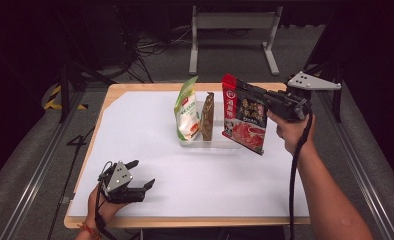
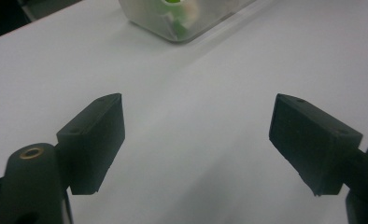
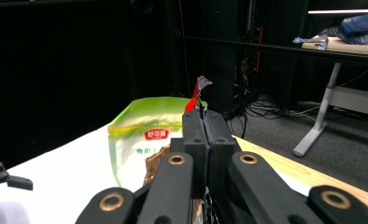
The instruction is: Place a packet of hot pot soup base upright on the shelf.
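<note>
Right tongs (image 1: pixel 263 98), at 2 o'clock on the surface (image 1: pixel 150 150), are clenched on the upper edge of the red pouch (image 1: pixel 245 117). In the right gripper view the jaws meet with the red edge (image 3: pixel 198 93) pinched between them. The pouch hangs upright, its lower corner just at the right end of the clear bin (image 1: pixel 205 142), near the surface centre. Whether it touches the bin cannot be told.

In the bin stand a green pouch (image 1: pixel 187 112) and a brown pouch (image 1: pixel 207 116), side by side, upright.

Left tongs (image 1: pixel 142 175) rest at 7 o'clock, well apart from the bin, released, with bare white surface between the pads (image 2: pixel 98 140).
</note>
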Demonstrator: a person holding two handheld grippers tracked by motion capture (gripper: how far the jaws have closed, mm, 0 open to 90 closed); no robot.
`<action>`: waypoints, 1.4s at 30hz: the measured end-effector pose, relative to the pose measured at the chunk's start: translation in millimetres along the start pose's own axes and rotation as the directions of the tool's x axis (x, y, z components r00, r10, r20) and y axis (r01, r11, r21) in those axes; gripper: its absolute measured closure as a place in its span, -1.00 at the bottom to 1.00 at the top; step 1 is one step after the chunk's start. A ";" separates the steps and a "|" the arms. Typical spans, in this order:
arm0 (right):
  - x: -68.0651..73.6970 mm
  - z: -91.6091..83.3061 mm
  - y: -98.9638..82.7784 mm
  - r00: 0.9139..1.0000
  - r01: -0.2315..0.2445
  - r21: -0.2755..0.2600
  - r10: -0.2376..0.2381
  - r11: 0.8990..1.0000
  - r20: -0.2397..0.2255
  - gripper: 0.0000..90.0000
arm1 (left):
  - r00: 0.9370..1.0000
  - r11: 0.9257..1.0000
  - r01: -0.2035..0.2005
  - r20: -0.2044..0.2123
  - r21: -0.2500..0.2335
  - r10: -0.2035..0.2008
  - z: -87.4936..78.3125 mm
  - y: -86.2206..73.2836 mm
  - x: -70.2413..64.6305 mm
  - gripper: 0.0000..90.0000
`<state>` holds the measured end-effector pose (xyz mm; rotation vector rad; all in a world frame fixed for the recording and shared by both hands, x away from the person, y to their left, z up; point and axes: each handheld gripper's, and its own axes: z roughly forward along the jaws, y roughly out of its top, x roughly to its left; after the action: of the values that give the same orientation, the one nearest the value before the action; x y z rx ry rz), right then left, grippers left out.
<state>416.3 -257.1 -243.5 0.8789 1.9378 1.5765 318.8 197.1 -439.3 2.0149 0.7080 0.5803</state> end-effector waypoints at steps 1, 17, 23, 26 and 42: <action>-0.4 1.8 1.1 1.000 0.008 0.003 -0.008 1.000 0.014 0.99 | 1.000 1.000 0.003 -0.002 0.001 -0.003 0.0 -0.4 0.5 -0.59; -6.6 47.8 8.7 0.996 -0.017 0.044 0.013 0.999 0.093 0.99 | 0.999 0.999 0.043 0.018 -0.027 -0.042 -0.5 -1.2 4.8 -0.74; -9.7 64.2 8.3 0.992 -0.016 0.037 0.011 0.999 0.128 0.98 | 0.999 0.999 0.049 0.021 -0.016 -0.049 2.1 -2.1 4.2 -0.75; -13.9 68.9 7.5 0.991 -0.039 0.038 0.034 0.999 0.131 0.98 | 0.998 0.998 0.059 0.020 -0.018 -0.059 2.4 -2.5 5.2 -0.75; -23.3 95.1 -12.8 0.988 -0.075 0.011 0.073 0.997 0.136 0.98 | 0.998 0.998 0.068 0.021 -0.018 -0.067 0.8 -4.7 7.7 -0.75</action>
<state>498.1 -212.9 -276.9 1.0480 1.8440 1.5026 323.7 203.8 -442.8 1.9690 0.7529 0.5243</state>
